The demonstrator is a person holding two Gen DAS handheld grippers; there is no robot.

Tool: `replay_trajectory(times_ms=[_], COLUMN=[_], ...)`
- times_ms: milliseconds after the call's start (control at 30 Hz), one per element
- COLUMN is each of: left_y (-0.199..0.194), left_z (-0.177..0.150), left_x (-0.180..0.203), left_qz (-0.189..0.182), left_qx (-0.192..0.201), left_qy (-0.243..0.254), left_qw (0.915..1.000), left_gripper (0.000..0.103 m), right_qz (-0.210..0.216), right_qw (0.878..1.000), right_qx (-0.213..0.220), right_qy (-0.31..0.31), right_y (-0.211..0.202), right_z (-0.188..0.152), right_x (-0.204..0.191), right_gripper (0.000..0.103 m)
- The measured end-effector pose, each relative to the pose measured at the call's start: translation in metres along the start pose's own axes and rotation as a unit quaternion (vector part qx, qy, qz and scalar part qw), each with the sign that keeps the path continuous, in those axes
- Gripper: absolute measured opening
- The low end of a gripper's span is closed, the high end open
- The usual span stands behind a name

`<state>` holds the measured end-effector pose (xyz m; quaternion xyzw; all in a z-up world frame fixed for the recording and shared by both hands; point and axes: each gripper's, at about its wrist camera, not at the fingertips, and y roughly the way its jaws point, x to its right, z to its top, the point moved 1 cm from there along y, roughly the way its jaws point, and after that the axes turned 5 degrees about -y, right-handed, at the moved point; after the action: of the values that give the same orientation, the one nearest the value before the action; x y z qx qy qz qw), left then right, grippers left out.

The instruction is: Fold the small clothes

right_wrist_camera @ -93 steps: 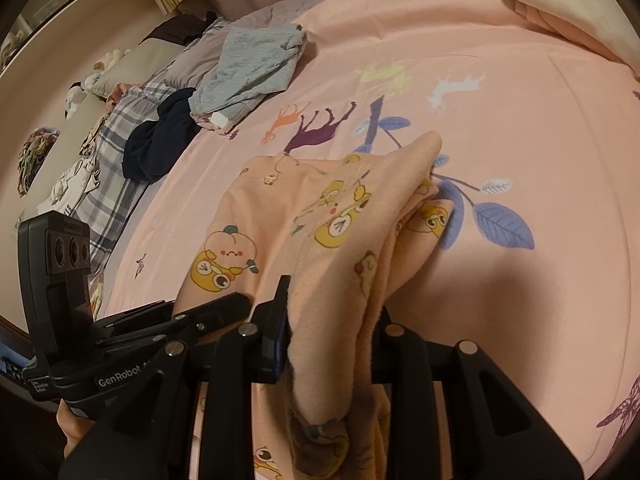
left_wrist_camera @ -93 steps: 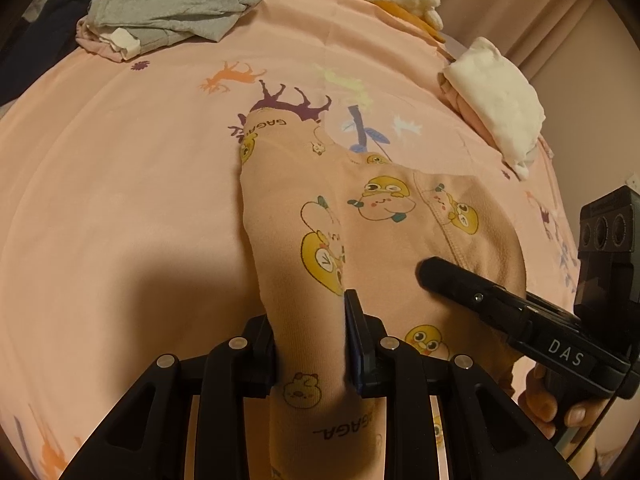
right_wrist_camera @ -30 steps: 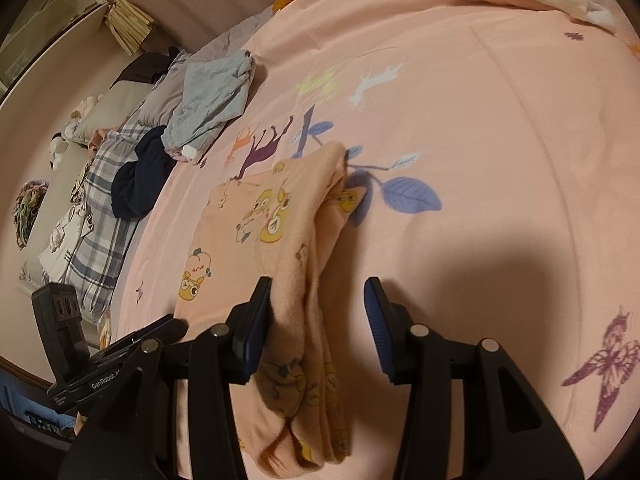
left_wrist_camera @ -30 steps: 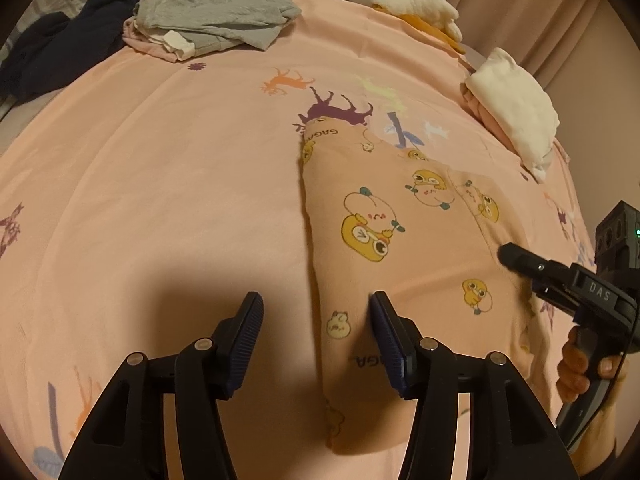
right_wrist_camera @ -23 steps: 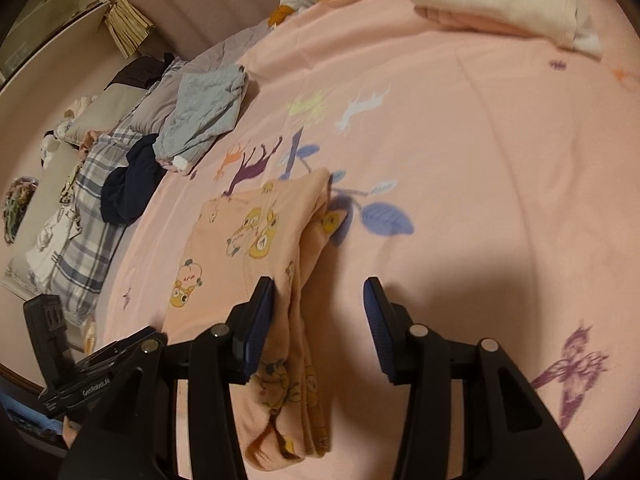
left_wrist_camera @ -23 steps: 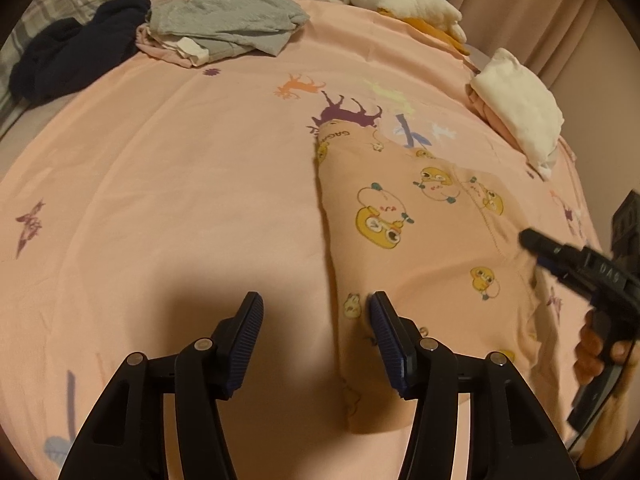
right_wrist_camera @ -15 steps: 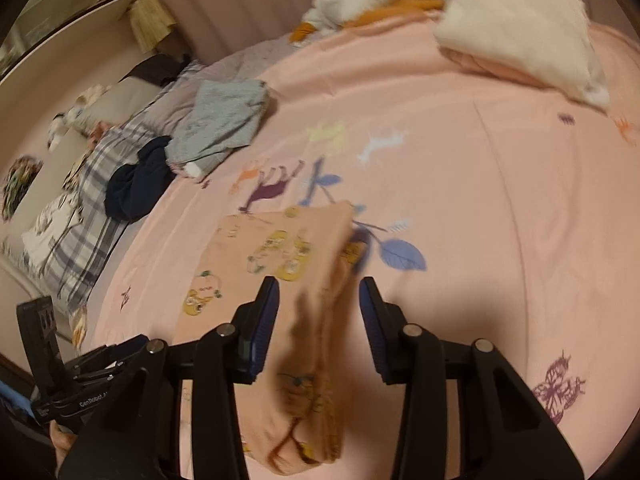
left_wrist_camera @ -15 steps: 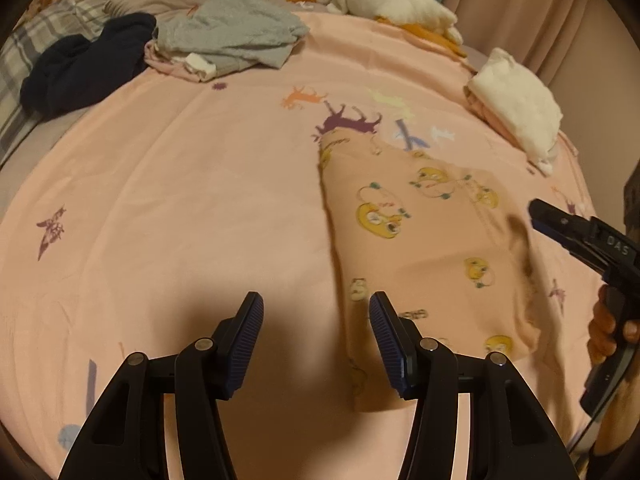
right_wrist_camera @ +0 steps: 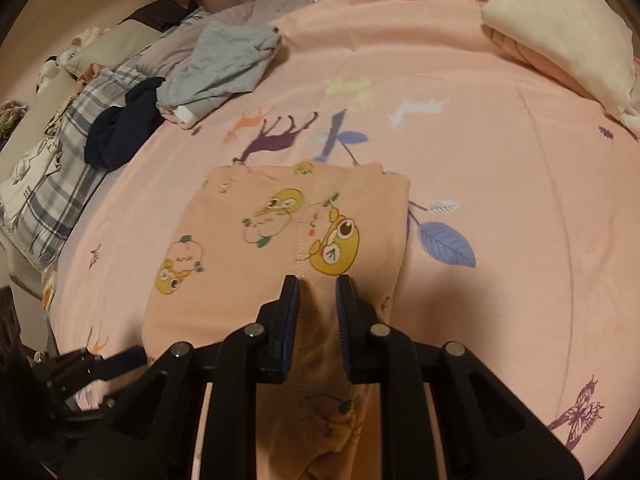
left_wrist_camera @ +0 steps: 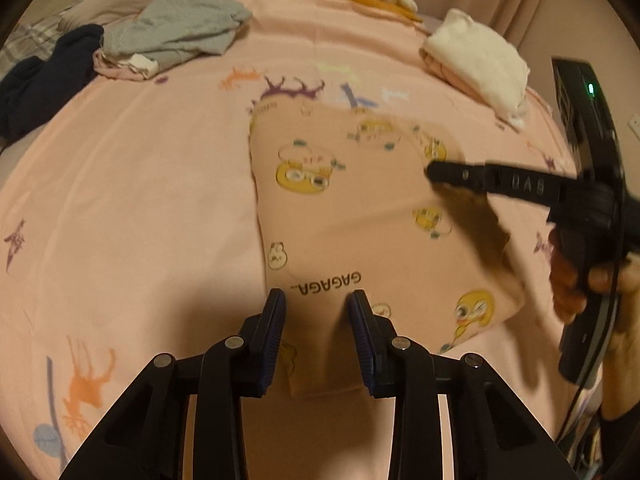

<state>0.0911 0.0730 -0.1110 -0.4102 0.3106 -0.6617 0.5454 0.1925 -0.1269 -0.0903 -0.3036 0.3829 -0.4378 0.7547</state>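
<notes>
On the wide pink printed bedsheet (left_wrist_camera: 132,184), the folded peach cartoon-print garment (right_wrist_camera: 280,236) is lying at 12 o'clock of both grippers, whose jaws are closing over its near edge without pinching yet; the left gripper (left_wrist_camera: 316,320) and right gripper (right_wrist_camera: 317,304) should be gripping evenly.

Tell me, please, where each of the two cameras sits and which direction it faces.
Left wrist: sits on the left hand-held gripper, looking down along its closing fingers at the near edge of the peach garment; the person's hand shows holding the other gripper.
Right wrist: sits on the right hand-held gripper, fingers closing over the garment's right side.
Both share the garment, the pink bedsheet, the grey clothes and the white folded pile.
</notes>
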Motion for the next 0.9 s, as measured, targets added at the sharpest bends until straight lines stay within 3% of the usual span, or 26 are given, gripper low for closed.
replay_trajectory(times_ms=[200, 233, 467, 900], left_y=[-0.004, -0.007, -0.013, 0.001], left_z=[-0.002, 0.000, 0.022, 0.018], left_x=[-0.001, -0.002, -0.003, -0.008], left_qz=[-0.006, -0.011, -0.015, 0.001], left_qx=[-0.002, 0.004, 0.042, 0.027], left_qy=[-0.006, -0.011, -0.028, -0.033], left_qw=[1.0000, 0.9999, 0.9986, 0.9991], left_gripper=[0.033, 0.033, 0.033, 0.033], right_qz=[0.008, 0.019, 0.067, 0.037], right_qw=[1.000, 0.999, 0.996, 0.996], right_qx=[0.011, 0.021, 0.056, -0.004], right_qy=[0.018, 0.016, -0.033, -0.087], right_y=[-0.004, -0.011, -0.051, -0.040], right_z=[-0.004, -0.006, -0.032, -0.081], right_x=[0.001, 0.000, -0.019, -0.028], right_gripper=[0.018, 0.022, 0.021, 0.019])
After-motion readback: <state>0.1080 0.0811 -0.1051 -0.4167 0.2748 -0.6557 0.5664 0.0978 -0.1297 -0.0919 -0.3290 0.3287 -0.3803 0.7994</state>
